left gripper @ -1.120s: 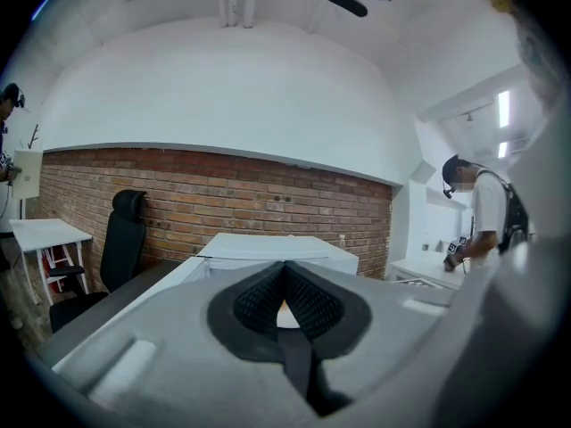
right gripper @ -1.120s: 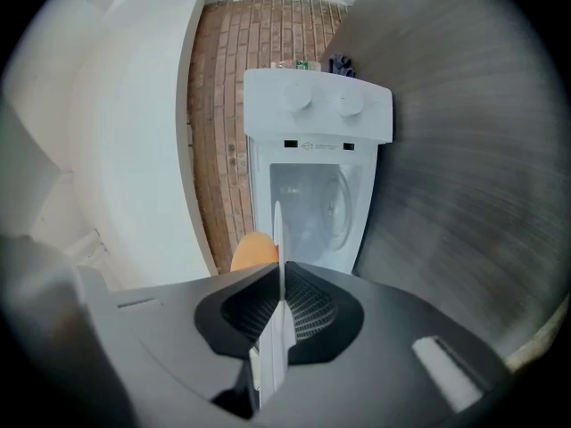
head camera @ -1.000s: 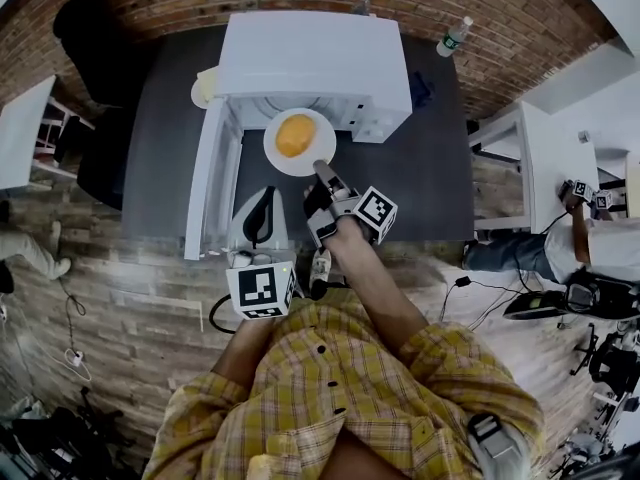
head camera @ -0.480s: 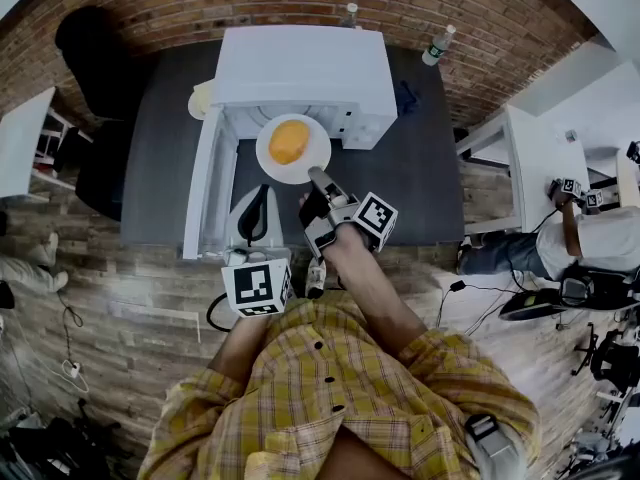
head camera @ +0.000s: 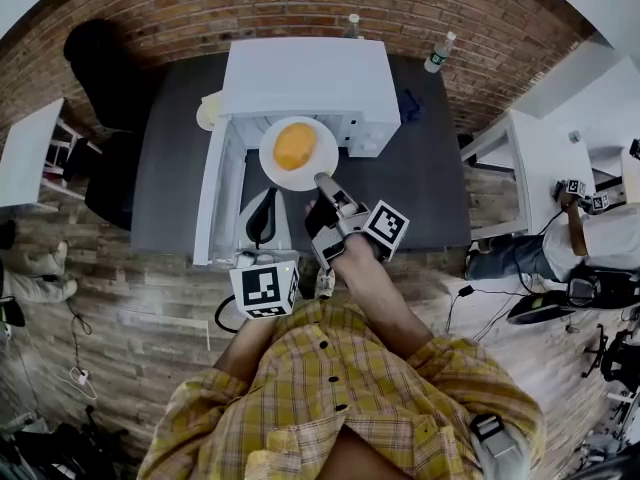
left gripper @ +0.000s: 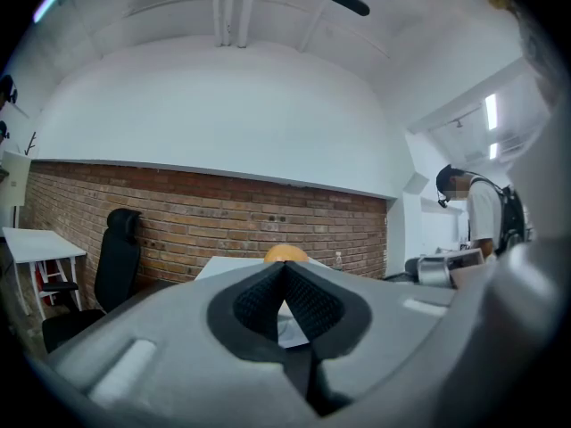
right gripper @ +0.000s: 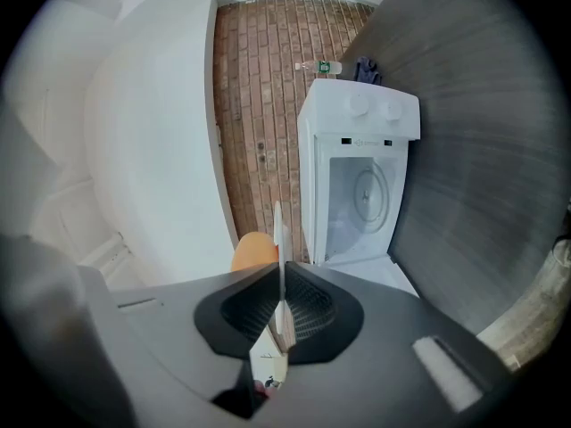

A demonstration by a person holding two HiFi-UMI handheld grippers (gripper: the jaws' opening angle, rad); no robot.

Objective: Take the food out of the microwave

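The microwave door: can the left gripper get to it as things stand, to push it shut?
Probably yes. The left gripper is shut and empty, close beside the open door, with nothing between them. The plate, held by the right gripper, hangs further right, clear of that path.

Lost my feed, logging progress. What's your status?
Right gripper shut on plate rim; left gripper shut, empty. Food on plate, outside microwave, held up. Door open, not blocking.

Bright, even room light; strong fisheye distortion.
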